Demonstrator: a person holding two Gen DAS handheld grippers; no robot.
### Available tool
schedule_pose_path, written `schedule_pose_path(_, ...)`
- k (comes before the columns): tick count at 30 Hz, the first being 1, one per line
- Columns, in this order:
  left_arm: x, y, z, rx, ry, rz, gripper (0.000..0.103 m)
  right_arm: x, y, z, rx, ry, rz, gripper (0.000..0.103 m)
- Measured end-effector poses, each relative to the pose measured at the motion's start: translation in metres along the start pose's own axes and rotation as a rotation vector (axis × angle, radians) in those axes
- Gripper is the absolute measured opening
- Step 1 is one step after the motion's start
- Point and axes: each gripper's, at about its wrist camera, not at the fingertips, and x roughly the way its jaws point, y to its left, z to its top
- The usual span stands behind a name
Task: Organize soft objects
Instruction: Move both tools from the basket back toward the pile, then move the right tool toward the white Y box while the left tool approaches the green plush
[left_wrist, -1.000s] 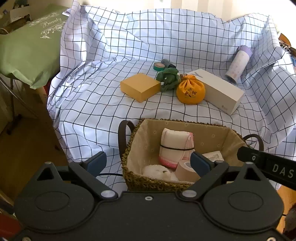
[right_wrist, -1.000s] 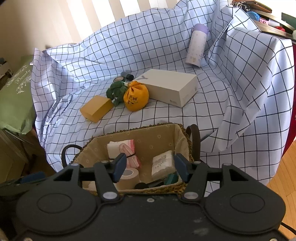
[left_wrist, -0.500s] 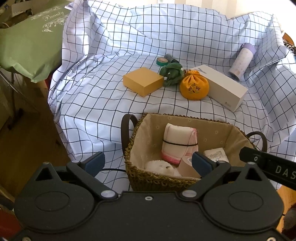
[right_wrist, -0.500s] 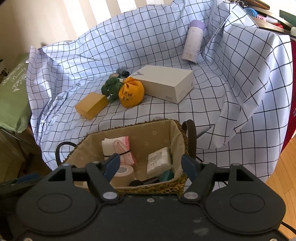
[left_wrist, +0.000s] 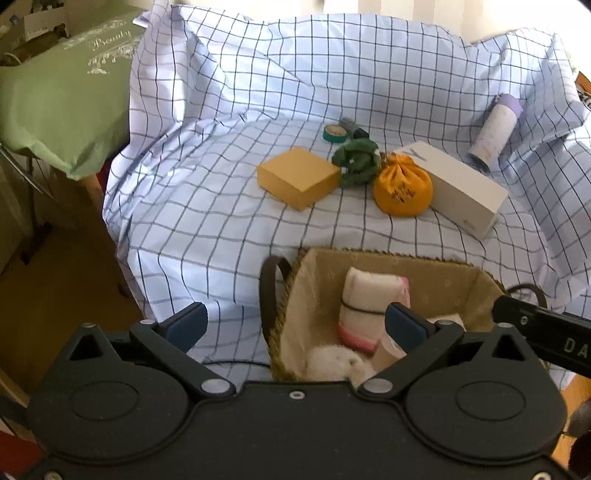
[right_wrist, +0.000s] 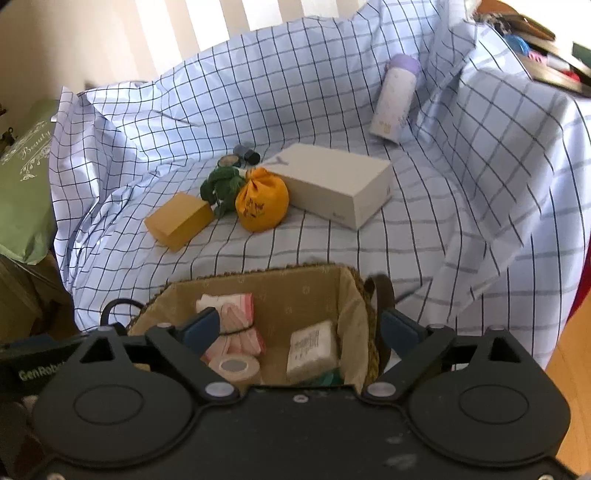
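Checked cloth (left_wrist: 229, 206) drapes the tabletop, where the orange pouch (left_wrist: 402, 190) and green soft toy (left_wrist: 357, 161) wait among boxes, well apart from the woven basket (right_wrist: 354, 291) already holding a rolled towel (left_wrist: 369, 306), likely the collecting place. Both the left gripper (left_wrist: 295, 325) and right gripper (right_wrist: 299, 328) hover over it, fingers wide apart and empty; "Beauty" shows on the green cover (left_wrist: 62, 92), "GenRob" on the gripper body

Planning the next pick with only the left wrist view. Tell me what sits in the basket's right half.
Observer: A white printed packet lies by the basket's right wall.
Operator: Name what's in front of the cloth roll.
Observer: A beige tape roll, hole facing up.
Operator: Give the right gripper's state.
Observer: The right gripper is open, empty, one finger outside the basket by the handle.
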Motion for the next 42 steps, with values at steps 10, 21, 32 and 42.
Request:
schedule_pose_path(10, 0.031, 0.007, 0.031, 0.016, 0.021, 0.034, 0.099, 0.04, 0.013, 0.033, -0.073, 0.053, -0.059, 0.102)
schedule_pose_path(21, 0.071, 0.003, 0.058, 0.067, 0.059, 0.034, 0.099, 0.092, 0.029, 0.059, -0.123, 0.145, -0.07, 0.102)
schedule_pose_path(32, 0.101, -0.003, 0.089, 0.098, 0.055, 0.035, 0.099, 0.12, 0.042, 0.089, -0.18, 0.14, -0.075, 0.102)
schedule_pose_path(42, 0.13, -0.007, 0.116, 0.13, 0.06, 0.032, 0.099, 0.14, 0.045, 0.116, -0.205, 0.119, -0.077, 0.102)
